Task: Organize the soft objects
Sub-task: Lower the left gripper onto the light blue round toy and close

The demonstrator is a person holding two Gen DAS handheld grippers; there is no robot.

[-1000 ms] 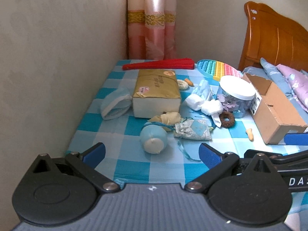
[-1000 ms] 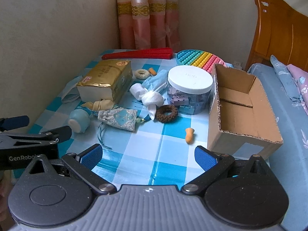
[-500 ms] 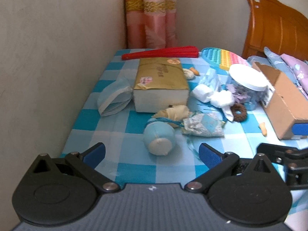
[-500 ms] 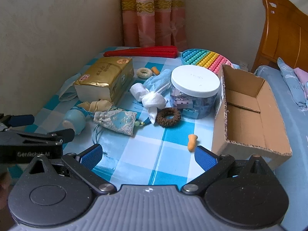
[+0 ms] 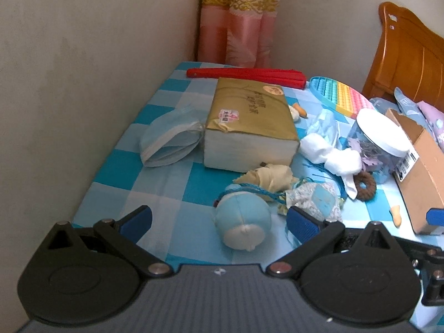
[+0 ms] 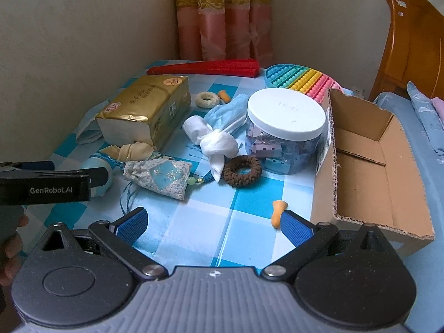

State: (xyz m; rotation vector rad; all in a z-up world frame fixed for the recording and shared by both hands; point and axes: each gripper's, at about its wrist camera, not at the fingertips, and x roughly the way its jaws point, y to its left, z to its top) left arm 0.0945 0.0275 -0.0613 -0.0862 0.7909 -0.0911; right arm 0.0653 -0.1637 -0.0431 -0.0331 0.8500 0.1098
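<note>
Soft objects are scattered over a table covered by a blue checked cloth [image 6: 249,202]. A round blue plush toy [image 5: 243,220] lies near the table's front edge, framed between the spread, empty jaws of the left gripper [image 5: 219,219]. Just behind it, a cream cloth [image 5: 270,177] and a patterned sachet [image 5: 316,198] are crowded together, with a gold tissue pack [image 5: 249,119] beyond them and a blue face mask [image 5: 169,143] toward the left edge. Only the right wrist view shows the open inside of the cardboard box [image 6: 369,172] at the right edge, and the whole brown hair ring [image 6: 242,171] beside a lidded jar [image 6: 285,136]. The right gripper [image 6: 213,223] is also held wide open and empty. Compared with a second ago, the plush toy is seen closer to the left gripper.
</note>
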